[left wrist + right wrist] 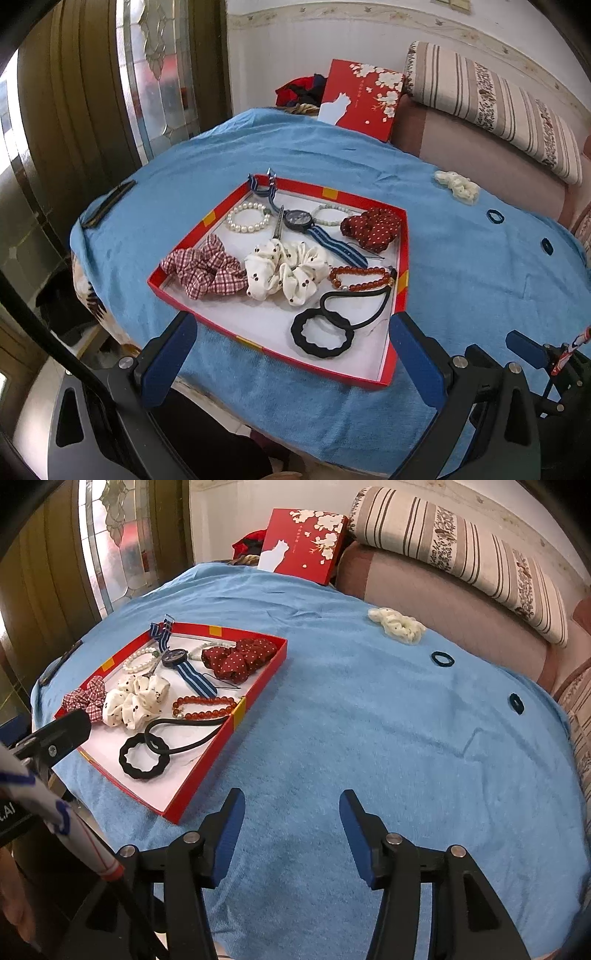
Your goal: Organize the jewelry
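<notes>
A shallow red tray (402,258) (218,753) on the blue cloth holds scrunchies, bead bracelets, a striped-strap watch (299,220) (175,658) and black hair ties (321,338) (144,757). A cream scrunchie (458,186) (397,624) and two small dark hair ties (495,216) (442,659) (546,246) (516,703) lie on the cloth outside it, to the right. My left gripper (293,349) is open and empty over the tray's near edge. My right gripper (291,825) is open and empty over bare cloth right of the tray.
A red floral box (364,98) (304,550) leans at the table's far edge beside a sofa with a striped cushion (495,107) (461,554). A dark flat object (107,203) lies at the table's left edge. A glass door (155,74) stands at left.
</notes>
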`<state>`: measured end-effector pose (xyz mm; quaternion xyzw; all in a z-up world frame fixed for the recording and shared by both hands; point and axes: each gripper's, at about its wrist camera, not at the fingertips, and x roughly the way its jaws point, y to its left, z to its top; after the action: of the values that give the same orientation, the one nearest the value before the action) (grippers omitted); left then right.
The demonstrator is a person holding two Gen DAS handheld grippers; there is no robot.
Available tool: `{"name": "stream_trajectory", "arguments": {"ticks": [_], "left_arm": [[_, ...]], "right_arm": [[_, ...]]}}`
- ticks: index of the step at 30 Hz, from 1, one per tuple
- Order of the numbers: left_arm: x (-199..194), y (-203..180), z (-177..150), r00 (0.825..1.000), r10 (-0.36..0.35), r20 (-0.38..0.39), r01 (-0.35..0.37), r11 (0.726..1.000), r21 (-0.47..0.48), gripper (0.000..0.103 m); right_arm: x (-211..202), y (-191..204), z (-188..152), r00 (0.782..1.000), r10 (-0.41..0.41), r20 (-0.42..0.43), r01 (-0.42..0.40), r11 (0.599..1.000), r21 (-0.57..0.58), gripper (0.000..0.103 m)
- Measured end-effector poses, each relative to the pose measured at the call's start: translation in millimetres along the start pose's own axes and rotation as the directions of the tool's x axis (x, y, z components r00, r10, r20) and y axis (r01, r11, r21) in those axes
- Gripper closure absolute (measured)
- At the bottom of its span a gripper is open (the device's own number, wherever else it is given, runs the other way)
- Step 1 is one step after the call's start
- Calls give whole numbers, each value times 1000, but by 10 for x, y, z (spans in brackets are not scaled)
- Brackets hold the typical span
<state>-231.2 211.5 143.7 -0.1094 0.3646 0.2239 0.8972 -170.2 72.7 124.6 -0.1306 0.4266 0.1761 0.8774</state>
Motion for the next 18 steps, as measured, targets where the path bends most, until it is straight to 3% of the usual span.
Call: {"name": "stream_trajectory", "arguments": {"ticks": [18], "left_arm": [[166, 318, -43, 998, -2, -58, -3, 997, -83, 0]], "right_arm": [[53, 296, 113, 999, -30, -15, 29, 998, -61, 43]]}}
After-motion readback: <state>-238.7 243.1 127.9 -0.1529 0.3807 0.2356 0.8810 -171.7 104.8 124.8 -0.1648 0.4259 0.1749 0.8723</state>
